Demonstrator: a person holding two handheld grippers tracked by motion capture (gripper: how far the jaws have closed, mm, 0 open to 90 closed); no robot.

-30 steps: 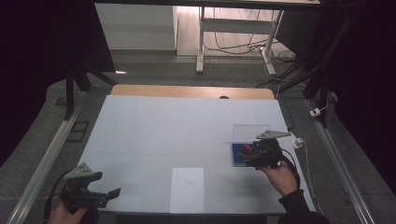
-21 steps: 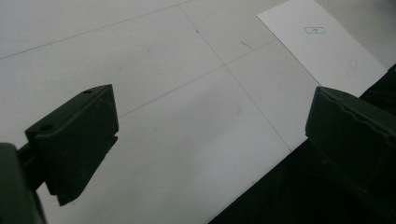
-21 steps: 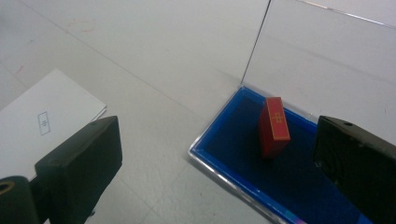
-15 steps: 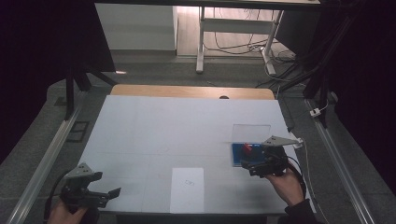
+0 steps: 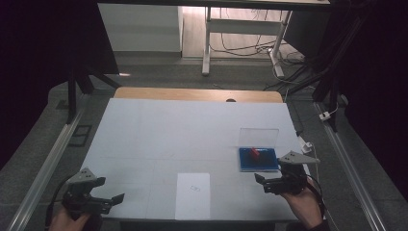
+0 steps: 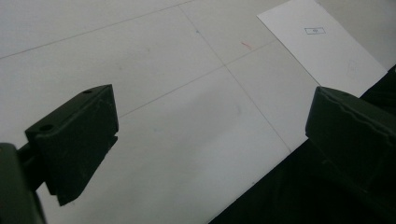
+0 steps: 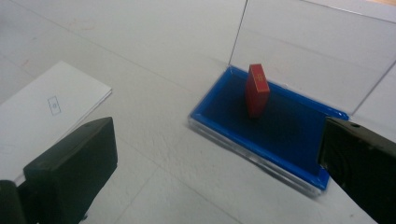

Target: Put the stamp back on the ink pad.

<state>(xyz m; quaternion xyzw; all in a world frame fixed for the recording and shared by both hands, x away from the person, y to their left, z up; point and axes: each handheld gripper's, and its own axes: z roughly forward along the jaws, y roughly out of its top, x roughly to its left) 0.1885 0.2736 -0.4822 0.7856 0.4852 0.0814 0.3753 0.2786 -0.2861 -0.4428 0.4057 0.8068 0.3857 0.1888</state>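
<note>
1. High view: the blue ink pad (image 5: pixel 258 159) sits on the white table (image 5: pixel 183 130) at the right, clear lid (image 5: pixel 259 136) standing open behind it, and a red stamp (image 5: pixel 253 153) stands upright in it. The right gripper (image 5: pixel 262 183) is just in front of the pad, not touching. The left gripper (image 5: pixel 117 198) hangs at the near left corner, and a paper sheet (image 5: pixel 193 195) lies between the two.
2. Left gripper view: jaws spread wide with nothing between them, paper at top right.
3. Right gripper view: jaws have just been opening, nothing between them; the stamp stands free in the pad ahead.
</note>
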